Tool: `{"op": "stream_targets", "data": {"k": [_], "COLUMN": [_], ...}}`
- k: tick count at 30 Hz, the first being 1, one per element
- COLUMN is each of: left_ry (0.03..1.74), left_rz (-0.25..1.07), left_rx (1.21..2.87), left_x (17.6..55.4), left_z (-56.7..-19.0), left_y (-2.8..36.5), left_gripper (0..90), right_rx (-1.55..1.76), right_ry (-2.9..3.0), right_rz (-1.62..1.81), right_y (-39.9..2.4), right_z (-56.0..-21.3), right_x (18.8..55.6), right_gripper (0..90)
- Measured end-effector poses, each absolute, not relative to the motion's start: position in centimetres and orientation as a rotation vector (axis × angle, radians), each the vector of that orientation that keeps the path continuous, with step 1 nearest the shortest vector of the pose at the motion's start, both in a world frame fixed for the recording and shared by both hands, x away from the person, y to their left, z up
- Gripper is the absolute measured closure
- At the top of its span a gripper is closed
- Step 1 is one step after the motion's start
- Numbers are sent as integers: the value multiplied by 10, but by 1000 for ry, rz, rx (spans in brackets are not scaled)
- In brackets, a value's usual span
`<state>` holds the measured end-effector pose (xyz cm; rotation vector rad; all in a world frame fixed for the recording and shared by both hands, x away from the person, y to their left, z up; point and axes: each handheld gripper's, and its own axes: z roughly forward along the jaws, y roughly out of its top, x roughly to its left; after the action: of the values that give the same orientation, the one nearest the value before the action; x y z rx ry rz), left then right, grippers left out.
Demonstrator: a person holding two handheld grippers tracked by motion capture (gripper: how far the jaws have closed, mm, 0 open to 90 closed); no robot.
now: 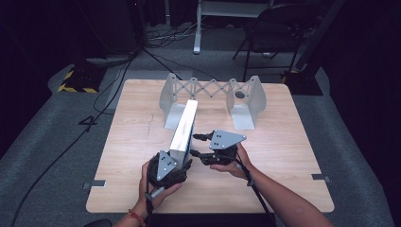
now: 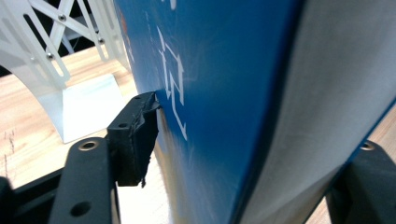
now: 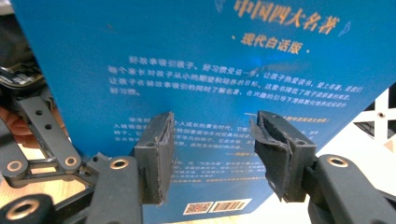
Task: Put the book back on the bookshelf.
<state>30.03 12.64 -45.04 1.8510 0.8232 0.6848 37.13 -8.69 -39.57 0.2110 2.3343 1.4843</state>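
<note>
Looking down from the high view, a blue book [image 1: 185, 127] stands on edge on the wooden table [image 1: 283, 156], its long axis running away from the person toward the white expanding book rack [image 1: 210, 94] at the far side. The far end of the book sits just by the rack's left bookend. The left gripper [image 1: 182, 163] is right at the near end of the book, jaws to either side of it. The right gripper [image 1: 198, 144] hangs just beside the book's right face, jaws pointing at it.

Over to the left gripper view: the book [image 2: 224, 93] runs between the two jaws, page edges on the right, blue cover on the left. The left pad [image 2: 135, 135] touches the cover, and the jaw on the other side sits tight against the book, so I call this a pinch across its thickness. The rack [image 2: 51, 60] shows ahead.

Now the right gripper view: the back cover [image 3: 187, 79] is face-on, white print and barcode plain. The right gripper [image 3: 212, 149] has its pads [image 3: 159, 154] spread, nothing between them; I cannot tell whether the tips touch the cover.

My read: the left hand is the one holding it, and any slide goes along the book's length, into the rack.
</note>
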Motion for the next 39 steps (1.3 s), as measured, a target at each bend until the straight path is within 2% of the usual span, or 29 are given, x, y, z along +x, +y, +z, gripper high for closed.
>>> {"op": "stream_targets", "data": {"k": [4, 5, 7, 11, 13, 15, 17, 23, 30, 39], "left_ry": [825, 836, 831, 826, 829, 833, 833, 841, 827, 800], "left_rz": [688, 672, 649, 624, 609, 594, 570, 551, 526, 439], "left_rx": [1851, 1840, 1842, 1835, 1834, 1828, 1819, 1784, 1771, 1745], "left_x": [300, 301, 304, 308, 310, 313, 318, 329, 343, 360], "left_z": [-449, -450, -449, -449, -449, -448, -448, -450, -452, -454], "left_y": [132, 136, 143, 147, 150, 154, 159, 165, 159, 153], "left_gripper": [531, 531, 590, 600, 600, 601, 602, 602, 598, 604], "right_rx": [225, 232, 266, 369, 375, 428, 439, 616, 739, 750], "right_ry": [2344, 2351, 2368, 2422, 2432, 2451, 2453, 2478, 2475, 2490], "right_rz": [1464, 1460, 1436, 1365, 1356, 1307, 1294, 1181, 1151, 1137], "right_y": [-95, -99, -112, -157, -165, -201, -209, -268, -289, -292], "right_z": [-397, -398, -402, -416, -418, -427, -429, -455, -468, -475], "right_x": [374, 376, 379, 389, 391, 395, 396, 404, 414, 418], "right_gripper": [449, 441, 435, 408, 403, 397, 397, 391, 390, 381]}}
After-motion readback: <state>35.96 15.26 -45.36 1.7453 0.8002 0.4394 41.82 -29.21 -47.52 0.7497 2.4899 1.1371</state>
